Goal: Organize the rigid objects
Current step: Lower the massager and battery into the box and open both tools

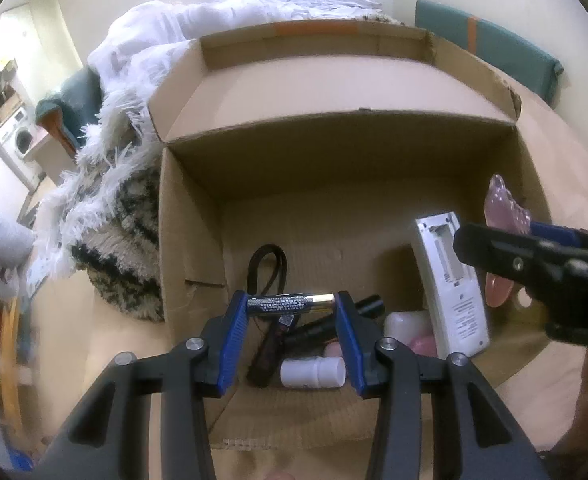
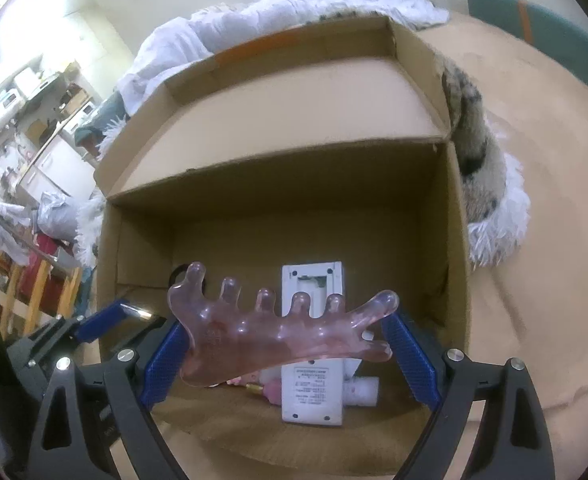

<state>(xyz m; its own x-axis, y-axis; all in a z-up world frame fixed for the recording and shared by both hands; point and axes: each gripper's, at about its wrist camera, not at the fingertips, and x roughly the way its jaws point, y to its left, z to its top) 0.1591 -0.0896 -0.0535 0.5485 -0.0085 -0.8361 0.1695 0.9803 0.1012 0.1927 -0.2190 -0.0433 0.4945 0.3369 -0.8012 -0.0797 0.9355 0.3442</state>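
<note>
Where the left wrist view shows the left gripper pinching a battery crosswise over the open cardboard box, only the right view shows the right gripper clamping a translucent pink knobbed massager above the white remote inside.

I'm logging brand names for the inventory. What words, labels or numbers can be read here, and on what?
Nothing can be read.
Battery in the left tongs: fine print, too blurred.
White device in the cardboard box: printed label, too small.
Dark object below the battery: small label, unreadable.
</note>
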